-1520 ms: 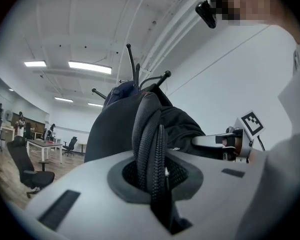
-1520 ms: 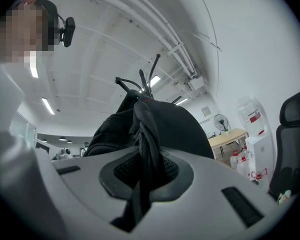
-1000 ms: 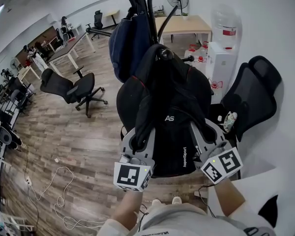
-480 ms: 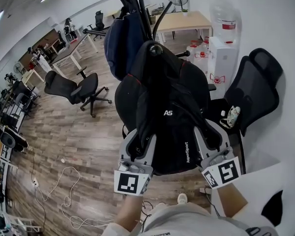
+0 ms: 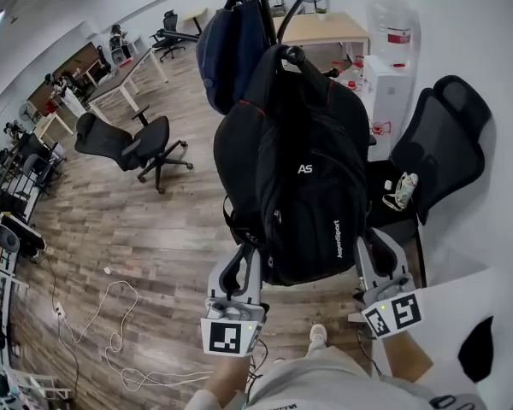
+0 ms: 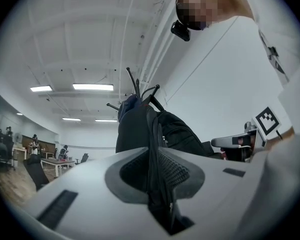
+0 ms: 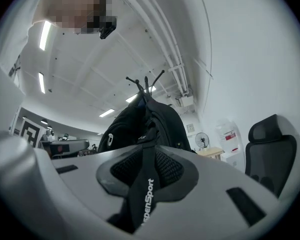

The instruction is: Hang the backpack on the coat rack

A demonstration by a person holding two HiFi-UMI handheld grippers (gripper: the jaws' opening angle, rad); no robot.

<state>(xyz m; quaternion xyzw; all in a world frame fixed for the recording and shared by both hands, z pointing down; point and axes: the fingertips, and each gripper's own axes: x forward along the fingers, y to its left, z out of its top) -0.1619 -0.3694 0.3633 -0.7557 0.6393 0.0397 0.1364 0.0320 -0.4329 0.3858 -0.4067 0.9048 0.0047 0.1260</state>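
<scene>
Fingers [image 6: 90, 189] of my left gripper [image 6: 156, 154] have just been closing and now pinch a black side strap [image 6: 152, 134]. The right gripper [image 7: 147, 156] is clamped on the printed strap [image 7: 142, 204]. I hold both low, prob. to steady the backpack [image 5: 303, 178] w/o bearing its weight. It hangs upright on the coat rack [image 5: 258, 2], top loop seemingly over a knobbed hook [image 5: 294, 55], touching a blue bag [image 5: 231, 49]. Hang looks about done; next is likely letting go.
</scene>
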